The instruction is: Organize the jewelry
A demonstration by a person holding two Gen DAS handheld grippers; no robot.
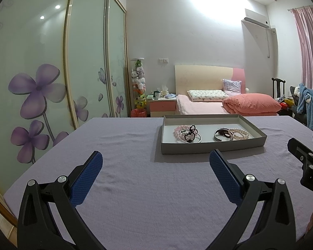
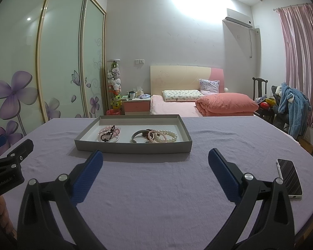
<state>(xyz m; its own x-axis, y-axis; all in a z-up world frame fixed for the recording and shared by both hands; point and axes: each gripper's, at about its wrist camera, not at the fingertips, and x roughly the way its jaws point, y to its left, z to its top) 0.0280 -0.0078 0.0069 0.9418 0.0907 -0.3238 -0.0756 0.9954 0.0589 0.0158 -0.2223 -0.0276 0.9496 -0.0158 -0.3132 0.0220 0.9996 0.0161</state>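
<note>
A: Jewelry status: all pieces we can see sit inside the grey tray (image 2: 133, 146) on the lavender tablecloth (image 2: 156, 187). Two clusters: pink bead bracelet (image 2: 109, 129) with a dark beaded piece and a thin silver bangle (image 2: 114, 140) to the left; metal cuff (image 2: 135, 137) beside pearl bracelets (image 2: 167, 136) to the right.

B: Grippers?

A: Left gripper (image 1: 156, 160) spread wide, nothing between its fingers. Right gripper (image 2: 155, 159) likewise wide and empty. Both hover short of the tray.

B: Progress?

A: We judge collecting done or not begun; the clusters overlap, so separating remains. A phone (image 2: 290, 177) lies to the right, untouched.
</note>
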